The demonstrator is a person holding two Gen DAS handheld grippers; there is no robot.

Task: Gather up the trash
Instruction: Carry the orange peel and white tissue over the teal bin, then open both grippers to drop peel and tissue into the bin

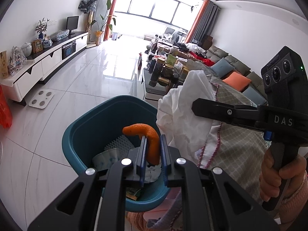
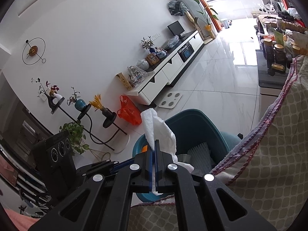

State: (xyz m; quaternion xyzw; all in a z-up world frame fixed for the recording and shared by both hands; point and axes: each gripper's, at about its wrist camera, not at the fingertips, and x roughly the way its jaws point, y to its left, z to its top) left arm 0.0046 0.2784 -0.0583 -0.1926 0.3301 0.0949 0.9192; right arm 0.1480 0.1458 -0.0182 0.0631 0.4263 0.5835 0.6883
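A teal trash bin (image 1: 80, 134) stands on the floor beside the sofa; it holds a paper cup, tissue and a white foam net. My left gripper (image 1: 153, 144) is over the bin with its jaws partly apart, and an orange peel (image 1: 148, 134) sits between them against the left pad. My right gripper (image 2: 155, 150) is shut on a crumpled white tissue (image 2: 157, 130) and holds it above the bin (image 2: 192, 121). The right gripper also shows in the left wrist view (image 1: 196, 105) with the tissue (image 1: 179, 119).
A checked sofa cover (image 2: 269, 154) is at the right. A coffee table (image 1: 156, 92) crowded with jars stands ahead. A white scale (image 1: 41, 99), an orange plastic bag (image 2: 129, 111) and a long TV cabinet (image 1: 48, 61) are on the left.
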